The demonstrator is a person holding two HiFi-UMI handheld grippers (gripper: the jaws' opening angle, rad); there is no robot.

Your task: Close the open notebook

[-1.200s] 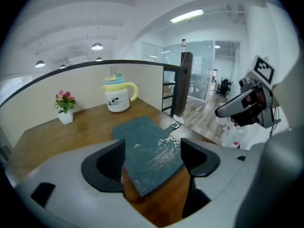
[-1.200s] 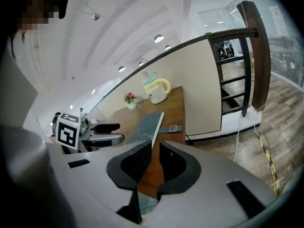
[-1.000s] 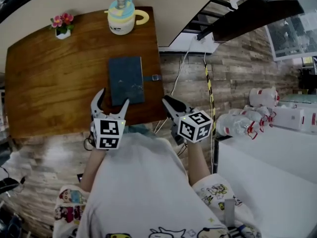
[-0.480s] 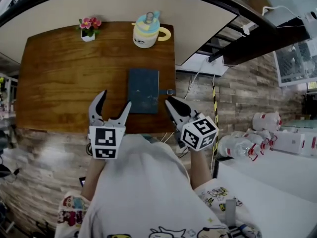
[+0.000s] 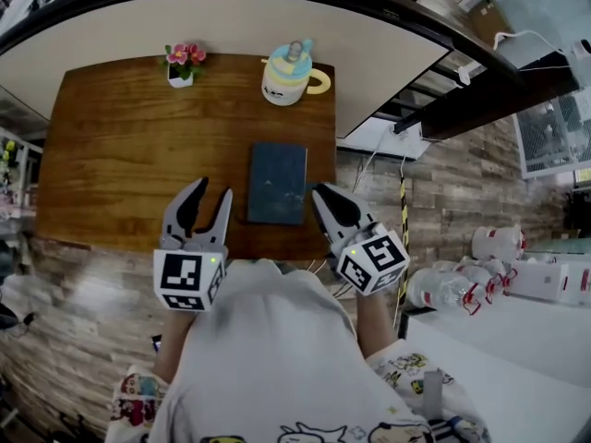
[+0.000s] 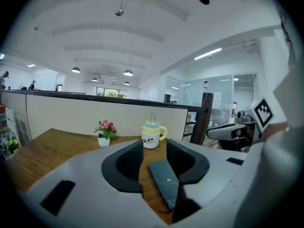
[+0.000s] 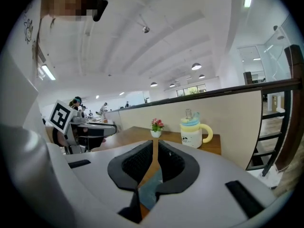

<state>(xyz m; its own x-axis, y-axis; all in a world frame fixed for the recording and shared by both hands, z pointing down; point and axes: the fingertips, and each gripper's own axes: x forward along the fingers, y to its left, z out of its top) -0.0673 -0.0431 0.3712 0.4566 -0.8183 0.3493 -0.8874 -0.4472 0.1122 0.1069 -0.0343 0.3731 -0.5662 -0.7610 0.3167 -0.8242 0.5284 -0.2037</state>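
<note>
Both grippers hang empty at the near edge of the table [image 5: 120, 155], I'd guess because nothing is left to do. The left gripper [image 5: 211, 192] has just been closing, its jaws now half apart. The right gripper [image 5: 320, 195] has just been closing to a thin slit. Just ahead, between the 2, the notebook [image 5: 277, 183] lies flat, cover already shut. Beyond stands a mug [image 5: 289, 72].

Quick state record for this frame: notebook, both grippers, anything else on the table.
notebook: closed, flat on table, by its near right corner
left gripper: jaws apart, just been closing, nothing between them
right gripper: jaws almost together, just been closing, empty
contact: neither gripper touches the notebook
also on table: mug and flower pot, at the far edge
</note>
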